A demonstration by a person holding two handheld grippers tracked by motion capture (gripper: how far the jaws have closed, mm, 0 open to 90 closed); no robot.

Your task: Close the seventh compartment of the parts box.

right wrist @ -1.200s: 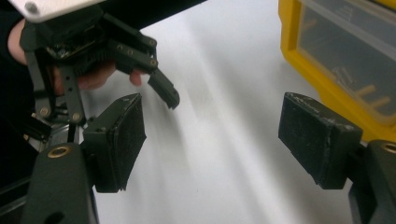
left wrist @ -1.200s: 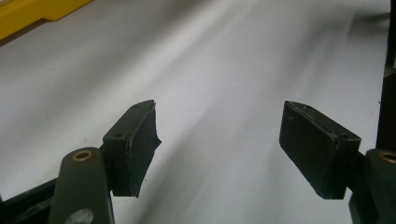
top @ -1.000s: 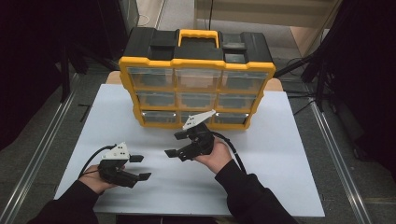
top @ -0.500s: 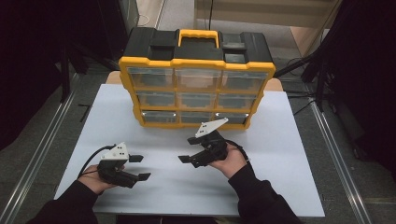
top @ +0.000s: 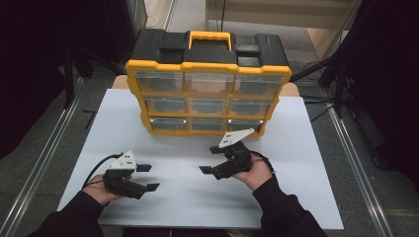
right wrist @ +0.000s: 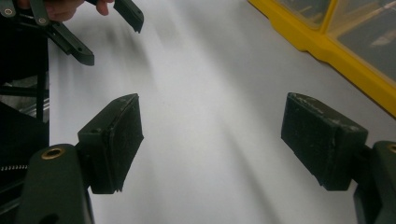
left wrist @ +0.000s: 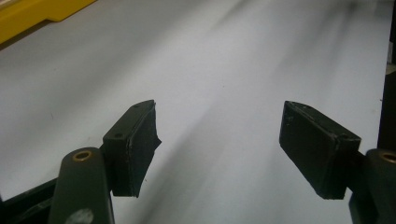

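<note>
The yellow-and-black organizer case [top: 208,84] is stood upright at the far middle of the white surface [top: 306,197], its clear drawers turned toward the person and its yellow base touching the surface. The left tool [top: 147,177] is held low near the near-left corner, its jaws spread wide with nothing between them; in the left gripper view the left tool [left wrist: 219,140] is seen over bare white surface, with a strip of the case's yellow frame [left wrist: 37,14] at the upper left. The right tool [top: 211,159] is held just in front of the case's lower right drawers, near but apart from them, jaws likewise wide and empty. In the right gripper view the right tool [right wrist: 212,135] is flanked on the right by the yellow edge [right wrist: 322,46]. Open surface is left between the two tools and toward the near edge.
</note>
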